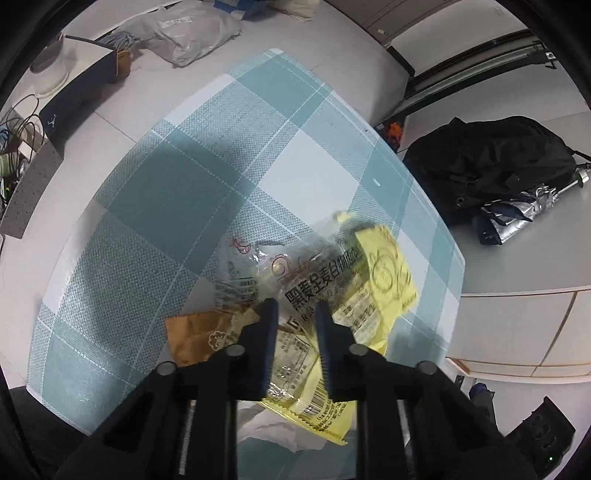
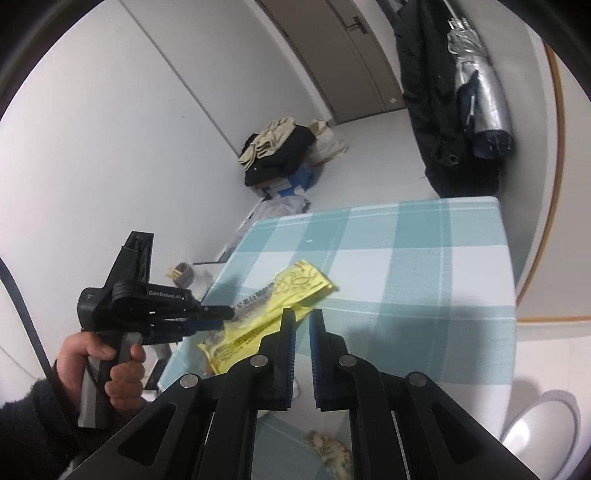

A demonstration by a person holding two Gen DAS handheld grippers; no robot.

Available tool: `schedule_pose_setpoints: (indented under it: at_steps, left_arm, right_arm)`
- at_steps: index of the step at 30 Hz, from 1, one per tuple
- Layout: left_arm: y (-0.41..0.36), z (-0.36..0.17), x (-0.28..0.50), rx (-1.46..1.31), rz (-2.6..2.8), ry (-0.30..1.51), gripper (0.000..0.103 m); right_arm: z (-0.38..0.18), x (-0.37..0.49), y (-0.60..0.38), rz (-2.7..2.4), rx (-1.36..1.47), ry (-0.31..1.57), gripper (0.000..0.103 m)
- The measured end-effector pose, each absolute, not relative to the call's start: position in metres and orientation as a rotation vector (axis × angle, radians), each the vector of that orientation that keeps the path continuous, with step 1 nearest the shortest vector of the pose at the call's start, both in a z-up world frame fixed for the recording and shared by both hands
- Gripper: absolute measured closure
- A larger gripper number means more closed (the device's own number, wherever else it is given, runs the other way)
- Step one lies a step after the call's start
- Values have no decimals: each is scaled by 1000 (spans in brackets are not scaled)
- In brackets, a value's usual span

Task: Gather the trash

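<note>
A yellow and clear food wrapper (image 1: 388,273) with black print lies on the teal checked tablecloth (image 1: 184,184). My left gripper (image 1: 295,306) has its two fingers closed on the wrapper's near part. In the right wrist view the same left gripper (image 2: 229,315), held by a hand, pinches the end of the wrapper (image 2: 295,284). My right gripper (image 2: 303,314) hovers just beside the wrapper's near edge, its fingers nearly together with nothing between them. A brown wrapper (image 1: 195,332) and a white tissue (image 1: 269,428) lie close to the left gripper.
A crumpled patterned scrap (image 2: 328,450) sits near the table's front edge. A white round container (image 2: 543,428) stands on the floor to the right. A black bag (image 1: 491,162) and a silver umbrella (image 1: 524,210) lie beyond the table. Boxes and bags (image 1: 184,33) crowd the far floor.
</note>
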State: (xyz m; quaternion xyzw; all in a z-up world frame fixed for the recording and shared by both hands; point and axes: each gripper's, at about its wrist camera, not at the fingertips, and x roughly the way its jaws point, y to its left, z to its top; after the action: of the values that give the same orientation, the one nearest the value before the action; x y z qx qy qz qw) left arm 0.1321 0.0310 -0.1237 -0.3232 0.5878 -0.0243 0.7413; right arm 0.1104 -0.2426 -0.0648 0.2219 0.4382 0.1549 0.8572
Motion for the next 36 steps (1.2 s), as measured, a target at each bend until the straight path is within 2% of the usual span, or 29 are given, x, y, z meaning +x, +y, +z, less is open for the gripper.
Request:
schedule_pose_setpoints:
  at_steps: [3,6,7,8,12,13,16,26,31,32,34,36]
  left_arm:
    - [31,-115,130,-699,-89,1273,90]
    - [31,-112,131,-699,-122,1274,90]
    - [31,-113,132,-698,-122,1277,90]
    - [31,-114,133,-700,-137,1281,90]
    - [27,-117,136,-698,-162,1291,91]
    - [26,-116,136,-688,-164,1287,97]
    - [25,-111,136,-671,-185,1268,101]
    - [21,-84,135,-646,-233,1191,103]
    - [17,-72,132,-632,-255,1161,103]
    - [17,-71,132,-630,-256,1156,103]
    - [14,-66,130,-622,-266,1146,103]
    - [11,-61,128,-611,-275,1133,103]
  right_arm:
    - [-60,105,-246,326,444,927,91]
    - [-59,99,-248,327,421,940,74]
    - [-59,94,-247,319,407,952,64]
    - [-61,91,-246,320,395,961,62]
    - [-70,75,-242,324,349,1010,62]
    - [-73,71,-240,323,336,1026,62]
    - [-80,64,-238,321,310,1064,57]
    - [-115,64,-204,360,149,1207,57]
    - [-125,65,-188,363,80,1215,58]
    - [-126,64,-186,352,60,1213,60]
    - [-129,65,-186,337,54,1222,77]
    - [-129,66,-190,337,89,1216,80]
